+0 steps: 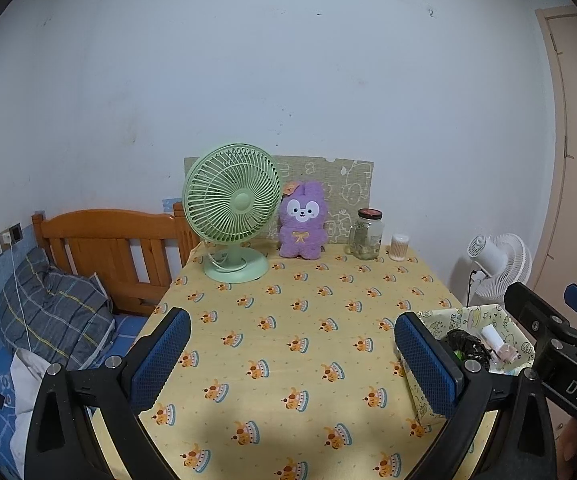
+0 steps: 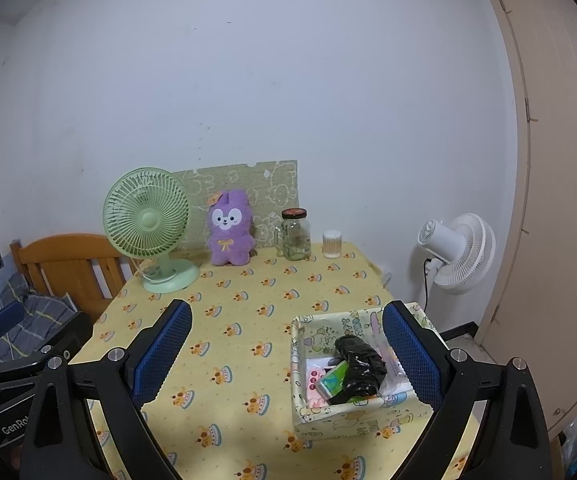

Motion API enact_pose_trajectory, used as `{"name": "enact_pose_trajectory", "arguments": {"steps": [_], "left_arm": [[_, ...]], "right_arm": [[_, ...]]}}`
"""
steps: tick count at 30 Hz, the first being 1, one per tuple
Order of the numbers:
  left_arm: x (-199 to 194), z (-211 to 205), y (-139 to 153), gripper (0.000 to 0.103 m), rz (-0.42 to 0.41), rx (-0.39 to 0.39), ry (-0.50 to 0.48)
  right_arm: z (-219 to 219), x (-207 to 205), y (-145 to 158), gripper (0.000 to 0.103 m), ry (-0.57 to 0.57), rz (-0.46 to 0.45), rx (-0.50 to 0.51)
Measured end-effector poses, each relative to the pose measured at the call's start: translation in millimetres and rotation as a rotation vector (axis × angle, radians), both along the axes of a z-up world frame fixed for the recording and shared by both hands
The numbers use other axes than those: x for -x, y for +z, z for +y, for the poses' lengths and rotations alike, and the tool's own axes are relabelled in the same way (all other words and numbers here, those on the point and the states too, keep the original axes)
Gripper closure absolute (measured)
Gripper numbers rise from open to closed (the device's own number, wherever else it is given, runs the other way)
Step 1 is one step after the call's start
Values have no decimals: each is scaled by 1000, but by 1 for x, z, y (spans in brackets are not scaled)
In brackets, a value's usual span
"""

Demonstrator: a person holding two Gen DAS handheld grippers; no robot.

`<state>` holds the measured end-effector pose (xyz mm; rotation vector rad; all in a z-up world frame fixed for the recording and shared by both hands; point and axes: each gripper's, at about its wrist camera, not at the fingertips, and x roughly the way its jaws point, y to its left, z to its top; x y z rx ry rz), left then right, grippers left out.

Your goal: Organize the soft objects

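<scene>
A purple plush bunny (image 1: pixel 301 226) (image 2: pixel 230 234) sits upright at the back of the table, leaning on a patterned board. A patterned fabric box (image 2: pixel 352 412) (image 1: pixel 440 316) stands at the table's front right and holds a black bundle (image 2: pixel 358 366), a green packet and pink items. My left gripper (image 1: pixel 294 356) hovers open over the front of the tablecloth, nothing between its blue pads. My right gripper (image 2: pixel 288 350) is open too, with its right finger (image 2: pixel 408 354) over the box. Both are far from the bunny.
A green desk fan (image 1: pixel 234 210) stands left of the bunny. A glass jar (image 1: pixel 366 236) and a small white container (image 1: pixel 399 247) stand to its right. A wooden bed with a plaid pillow (image 1: pixel 54 308) lies left of the table, a white floor fan (image 2: pixel 458 252) to the right.
</scene>
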<state>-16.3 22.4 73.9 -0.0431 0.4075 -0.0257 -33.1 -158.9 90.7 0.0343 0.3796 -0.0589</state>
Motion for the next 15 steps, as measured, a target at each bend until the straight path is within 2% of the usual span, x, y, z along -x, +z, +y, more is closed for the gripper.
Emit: {"name": "enact_pose_trajectory", "arguments": {"steps": [15], "left_arm": [[1,0,0,0,-2,-2,0]], "right_arm": [[-1,2,0,5,-2,-4,-5]]}}
